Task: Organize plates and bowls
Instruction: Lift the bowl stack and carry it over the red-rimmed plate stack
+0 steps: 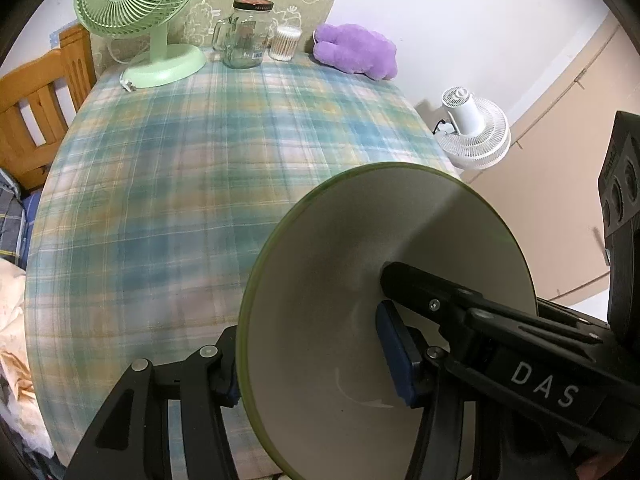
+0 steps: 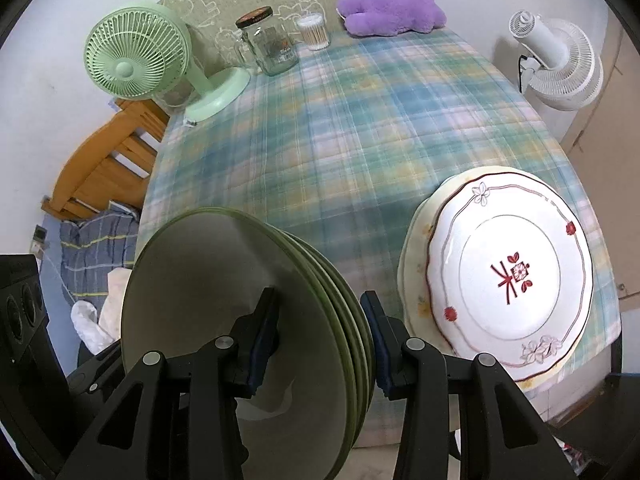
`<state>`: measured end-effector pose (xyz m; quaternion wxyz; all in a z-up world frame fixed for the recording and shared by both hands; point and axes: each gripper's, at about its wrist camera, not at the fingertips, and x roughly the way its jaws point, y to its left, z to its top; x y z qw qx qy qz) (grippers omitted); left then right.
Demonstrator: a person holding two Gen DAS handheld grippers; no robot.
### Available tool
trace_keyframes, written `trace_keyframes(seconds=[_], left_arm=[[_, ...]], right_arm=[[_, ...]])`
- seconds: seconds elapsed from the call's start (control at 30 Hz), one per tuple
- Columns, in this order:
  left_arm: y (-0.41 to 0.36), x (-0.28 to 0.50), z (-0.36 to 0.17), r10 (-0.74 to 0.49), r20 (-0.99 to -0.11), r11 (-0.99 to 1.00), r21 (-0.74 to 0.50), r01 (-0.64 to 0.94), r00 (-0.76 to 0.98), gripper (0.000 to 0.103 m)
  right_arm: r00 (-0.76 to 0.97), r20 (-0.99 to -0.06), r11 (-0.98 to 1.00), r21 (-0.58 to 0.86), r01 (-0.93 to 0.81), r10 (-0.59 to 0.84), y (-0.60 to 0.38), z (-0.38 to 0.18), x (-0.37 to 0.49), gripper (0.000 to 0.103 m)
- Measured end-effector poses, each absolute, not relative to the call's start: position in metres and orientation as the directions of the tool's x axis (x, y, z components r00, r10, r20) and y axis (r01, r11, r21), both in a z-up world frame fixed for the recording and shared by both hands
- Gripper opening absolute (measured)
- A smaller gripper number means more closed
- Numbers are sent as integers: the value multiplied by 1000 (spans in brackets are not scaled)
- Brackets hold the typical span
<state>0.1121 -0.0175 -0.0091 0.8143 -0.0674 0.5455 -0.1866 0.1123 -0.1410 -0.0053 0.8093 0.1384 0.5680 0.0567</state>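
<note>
A stack of several green-rimmed plates (image 2: 224,300) hangs on edge above the near side of the table, gripped from two sides. My right gripper (image 2: 320,336) is shut on the stack, one blue pad on its grey face and one on the back. My left gripper (image 1: 312,364) is shut on the same green plates (image 1: 360,248), with one pad inside the top plate and the other behind the rim. On the table's near right corner a white plate with red flowers (image 2: 512,272) lies on a cream plate (image 2: 412,272).
The table has a plaid cloth (image 2: 340,140). At its far end stand a green desk fan (image 2: 136,56), a glass jar with a dark lid (image 2: 268,44), a cup of cotton swabs (image 2: 314,32) and a purple plush toy (image 2: 392,10). A wooden chair (image 1: 36,108) stands left, a white fan (image 2: 556,60) right.
</note>
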Motion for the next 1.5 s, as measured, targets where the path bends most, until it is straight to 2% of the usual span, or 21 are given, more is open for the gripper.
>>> trace_keyframes(seconds=[1.0,1.5], left_arm=[[-138,112,-15,-345,-861,938,-327,112,374,55],[-189,128,-38,-395,-868,919,-373,130,301,56]], right_arm=[[315,-905,957,287,-45,286,-262,-2,130,46],[279,-932,970,244,10,232,-313,-20,141,46]])
